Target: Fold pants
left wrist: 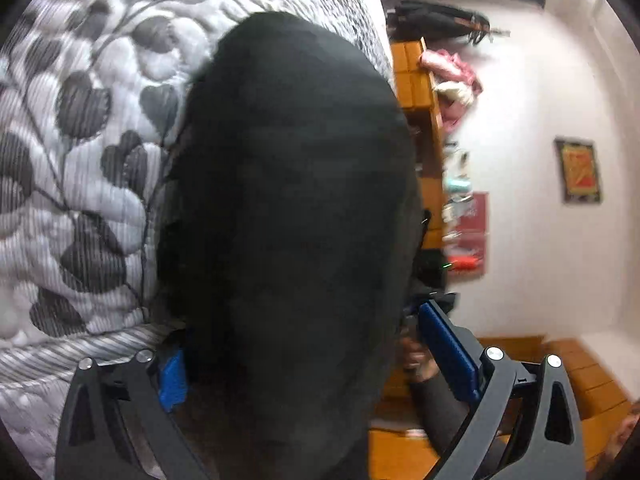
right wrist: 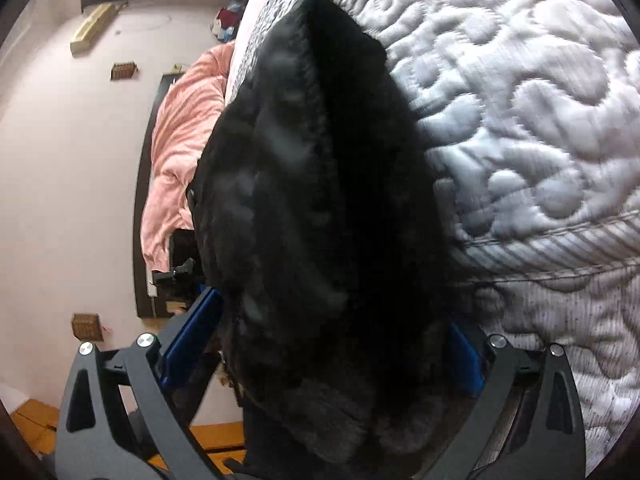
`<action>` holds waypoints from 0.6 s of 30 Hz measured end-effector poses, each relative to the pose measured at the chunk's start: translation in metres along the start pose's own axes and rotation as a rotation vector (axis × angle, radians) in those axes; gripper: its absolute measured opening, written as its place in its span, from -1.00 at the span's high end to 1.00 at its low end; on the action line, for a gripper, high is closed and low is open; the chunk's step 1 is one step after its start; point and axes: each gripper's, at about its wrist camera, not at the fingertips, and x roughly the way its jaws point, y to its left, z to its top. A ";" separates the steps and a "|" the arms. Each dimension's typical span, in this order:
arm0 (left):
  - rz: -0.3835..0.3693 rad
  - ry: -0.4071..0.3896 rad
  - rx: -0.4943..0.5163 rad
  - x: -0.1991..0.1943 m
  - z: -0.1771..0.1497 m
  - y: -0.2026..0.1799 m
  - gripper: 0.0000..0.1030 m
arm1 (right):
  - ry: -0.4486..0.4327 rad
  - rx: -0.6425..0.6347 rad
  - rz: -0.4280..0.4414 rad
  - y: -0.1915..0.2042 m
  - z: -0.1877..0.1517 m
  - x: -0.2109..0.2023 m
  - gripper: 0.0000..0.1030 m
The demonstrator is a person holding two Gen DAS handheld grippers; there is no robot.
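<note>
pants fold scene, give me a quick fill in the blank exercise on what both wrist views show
1. The soft fabric pants filling both wrist views are ____ in colour.
2. The quilted bedspread under them has a grey ____ pattern in the left wrist view.
3. The pads on the left tool are ____ in colour.
4. Beside the bed in the right wrist view lies a crumpled ____ blanket.

Missing words: black; leaf; blue; pink

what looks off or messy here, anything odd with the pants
The black pants bunch in a thick wad between the right gripper fingers, not flat on the quilt. The left gripper view shows the same.
</note>
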 end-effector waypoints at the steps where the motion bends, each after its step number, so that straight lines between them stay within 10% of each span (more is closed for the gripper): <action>1: 0.037 0.013 -0.027 0.005 0.003 0.002 -0.83 | 0.001 -0.005 -0.004 0.001 0.000 0.002 -0.93; 3: 0.087 -0.010 -0.057 0.011 0.009 0.004 -0.65 | -0.004 -0.004 -0.012 0.004 0.003 0.005 -0.88; 8: 0.115 -0.049 -0.066 -0.002 0.003 -0.006 0.12 | -0.015 -0.020 -0.018 0.015 0.001 0.002 0.02; 18: 0.141 -0.200 -0.040 -0.072 0.016 -0.037 0.25 | -0.012 -0.175 -0.021 0.118 0.049 0.020 0.15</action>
